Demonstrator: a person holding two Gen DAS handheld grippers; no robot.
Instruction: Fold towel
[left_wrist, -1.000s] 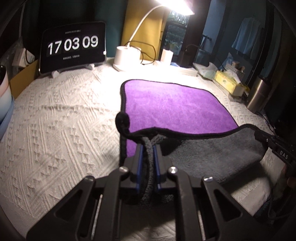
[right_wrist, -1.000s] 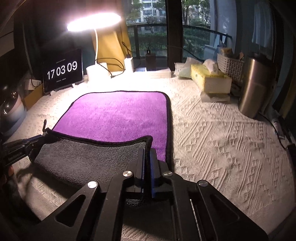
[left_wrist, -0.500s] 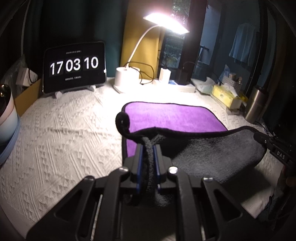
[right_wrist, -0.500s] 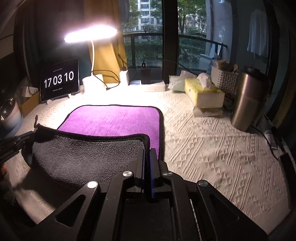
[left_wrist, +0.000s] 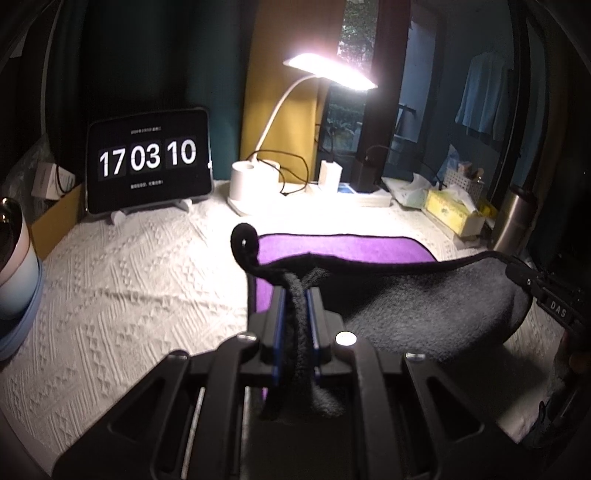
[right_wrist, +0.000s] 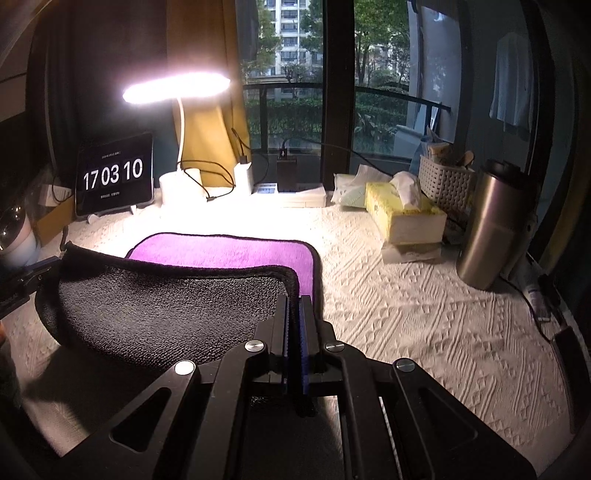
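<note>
Left wrist view had both claws, left claw (left_wrist: 295, 306) and right claw (right_wrist: 294, 314), clenched on the towel (right_wrist: 166, 314) corners (near edge lifted), so the first fold looked roughly halfway.

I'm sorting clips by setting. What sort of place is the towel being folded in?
Most likely a room in a home, at a table by a balcony window. A lit desk lamp, a tablet clock, a tissue box and a steel flask stand behind the towel.

Purple towel (right_wrist: 225, 251), seemingly dark grey underside, on white geometric-patterned cloth (right_wrist: 406, 314)
</note>
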